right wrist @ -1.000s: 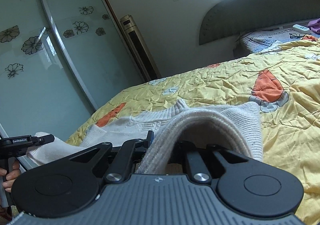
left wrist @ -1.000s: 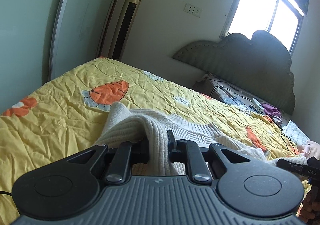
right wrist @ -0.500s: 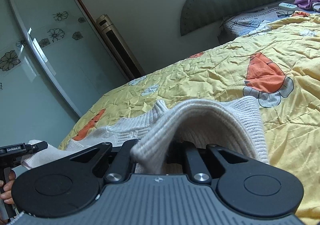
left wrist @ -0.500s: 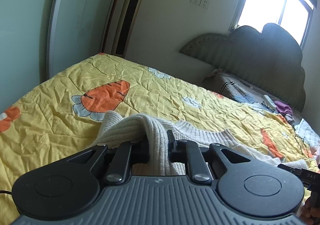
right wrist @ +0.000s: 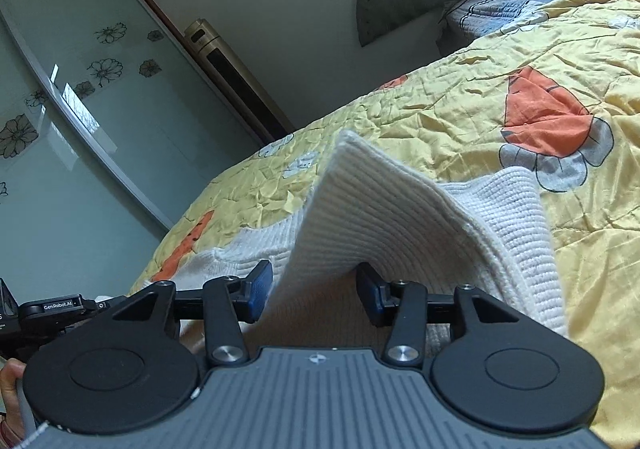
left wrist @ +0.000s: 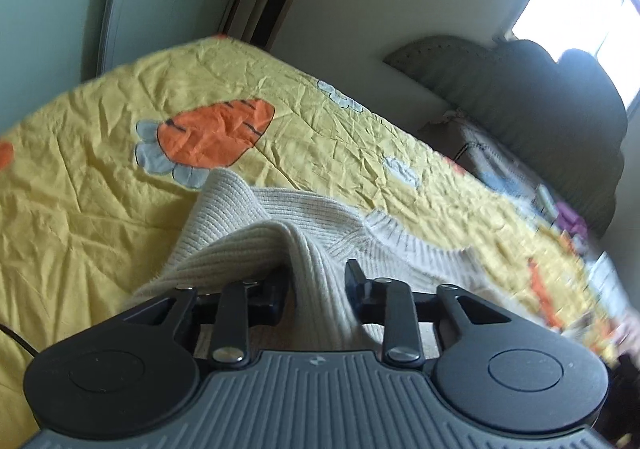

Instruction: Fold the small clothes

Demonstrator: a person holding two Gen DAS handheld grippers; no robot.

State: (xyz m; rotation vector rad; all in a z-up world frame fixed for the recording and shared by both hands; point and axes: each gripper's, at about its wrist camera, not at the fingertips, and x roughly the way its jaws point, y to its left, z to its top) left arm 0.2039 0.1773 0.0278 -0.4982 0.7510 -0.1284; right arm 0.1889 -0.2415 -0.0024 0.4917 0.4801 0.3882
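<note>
Straight ahead of the left wrist camera, the left gripper (left wrist: 318,283) stands with its jaws parted, and a ridge of the cream knit sweater (left wrist: 288,233) hangs loosely in the gap; whether either pad presses it cannot be told. The sweater lies across the yellow carrot-print quilt (left wrist: 100,177), its long axis running from lower left to right, its ribbed collar (left wrist: 404,237) pointing toward the padded headboard (left wrist: 540,89).

From the right wrist camera, the right gripper (right wrist: 314,291) is spread wide, its blue pads (right wrist: 260,291) clear of the cloth. A fold of the sweater (right wrist: 384,217) rises in a peak between and above them, draping over the right finger. The garment stretches left toward the other gripper's handle (right wrist: 56,309), beside the glass wardrobe door (right wrist: 80,129).
</note>
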